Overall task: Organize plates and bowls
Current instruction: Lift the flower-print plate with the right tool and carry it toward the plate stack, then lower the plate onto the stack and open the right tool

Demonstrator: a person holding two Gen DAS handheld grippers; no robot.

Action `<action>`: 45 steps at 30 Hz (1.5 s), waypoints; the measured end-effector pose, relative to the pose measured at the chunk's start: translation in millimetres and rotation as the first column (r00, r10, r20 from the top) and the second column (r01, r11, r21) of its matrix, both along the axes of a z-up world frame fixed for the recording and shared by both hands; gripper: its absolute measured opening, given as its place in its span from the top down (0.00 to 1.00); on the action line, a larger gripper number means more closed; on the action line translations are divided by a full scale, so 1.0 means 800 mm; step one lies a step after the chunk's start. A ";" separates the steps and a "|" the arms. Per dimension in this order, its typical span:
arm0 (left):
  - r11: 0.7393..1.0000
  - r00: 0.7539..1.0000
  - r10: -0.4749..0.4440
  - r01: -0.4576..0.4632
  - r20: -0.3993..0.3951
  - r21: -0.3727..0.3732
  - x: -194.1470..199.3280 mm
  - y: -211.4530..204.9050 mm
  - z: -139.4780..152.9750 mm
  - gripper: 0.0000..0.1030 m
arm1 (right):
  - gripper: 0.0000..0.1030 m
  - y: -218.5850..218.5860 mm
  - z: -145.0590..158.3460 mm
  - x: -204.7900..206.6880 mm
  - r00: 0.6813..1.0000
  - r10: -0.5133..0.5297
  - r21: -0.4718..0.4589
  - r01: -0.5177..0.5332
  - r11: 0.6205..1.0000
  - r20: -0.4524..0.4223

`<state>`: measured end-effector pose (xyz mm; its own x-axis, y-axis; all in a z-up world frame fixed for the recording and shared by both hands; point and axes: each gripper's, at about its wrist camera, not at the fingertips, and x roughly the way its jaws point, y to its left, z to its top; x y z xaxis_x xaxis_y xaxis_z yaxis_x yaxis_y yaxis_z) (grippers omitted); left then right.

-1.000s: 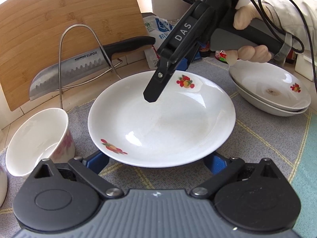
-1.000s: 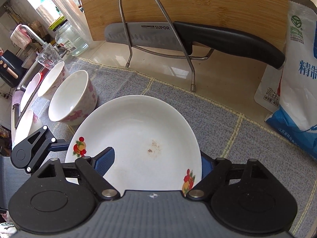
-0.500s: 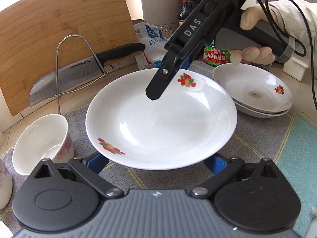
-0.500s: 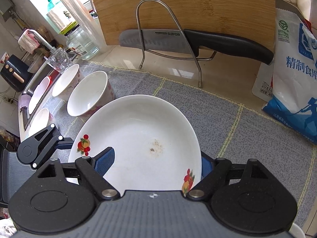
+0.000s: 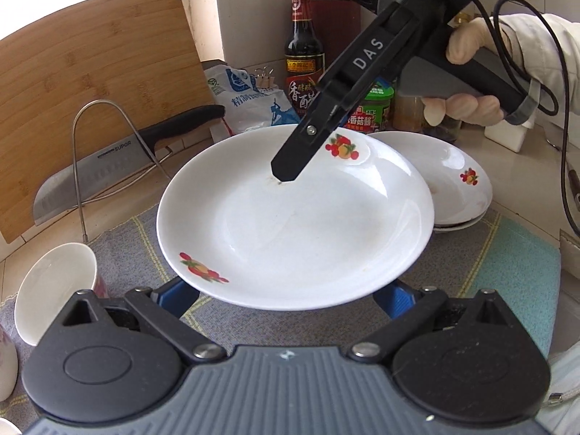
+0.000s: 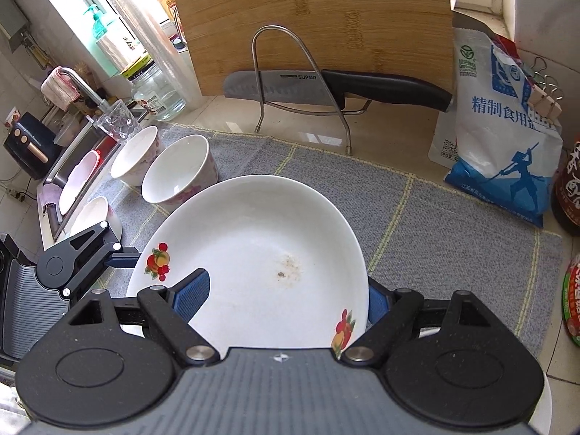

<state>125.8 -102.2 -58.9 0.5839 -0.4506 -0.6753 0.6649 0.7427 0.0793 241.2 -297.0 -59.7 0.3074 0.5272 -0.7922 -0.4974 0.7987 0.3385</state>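
A white plate with fruit prints is held in the air above the grey mat. My right gripper is shut on its rim, one finger over the plate's inside, the other under it. My left gripper is wide open under the plate's near edge, its blue pads apart. A stack of two similar plates lies at the right, partly behind the held plate. Several white bowls stand at the left of the mat.
A knife rests in a wire rack against a bamboo board. A salt bag, sauce bottles and jars stand at the back. A glass and a sink are at far left.
The held plate has moved right toward the plate stack and now overlaps it in the left wrist view. Both grippers have moved along with it; the bowls have dropped back to the left.
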 end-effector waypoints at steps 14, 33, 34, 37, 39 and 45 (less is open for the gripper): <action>0.984 0.984 -0.177 0.177 -0.007 -0.013 -0.003 -0.078 -0.003 0.03 | 0.13 -0.099 0.002 -0.058 0.980 -0.198 -0.002 0.198 0.980 0.017; 0.955 0.954 -0.296 0.296 -0.035 -0.009 0.017 -0.123 -0.020 0.03 | 0.13 -0.175 -0.015 -0.094 0.940 -0.340 -0.026 0.340 0.940 0.001; 0.954 0.954 -0.299 0.298 -0.037 -0.008 0.018 -0.125 -0.021 0.03 | 0.13 -0.177 -0.017 -0.095 0.939 -0.345 -0.026 0.345 0.938 -0.001; 0.952 0.951 -0.305 0.305 -0.049 -0.007 0.020 -0.130 -0.024 0.03 | 0.13 -0.182 -0.022 -0.096 0.935 -0.355 -0.031 0.355 0.934 -0.004; 0.952 0.950 -0.307 0.307 -0.059 -0.014 0.023 -0.132 -0.025 0.03 | 0.13 -0.186 -0.025 -0.097 0.933 -0.359 -0.034 0.358 0.933 -0.008; 0.951 0.949 -0.309 0.309 -0.069 -0.006 0.021 -0.134 -0.026 0.02 | 0.13 -0.190 -0.032 -0.097 0.933 -0.358 -0.036 0.358 0.933 -0.019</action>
<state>142.6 -209.6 -79.8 0.3687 -0.5983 -0.7115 0.8658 0.4996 0.0286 163.3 -449.0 -85.3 0.4512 0.3607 -0.8163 -0.1683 0.9327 0.3191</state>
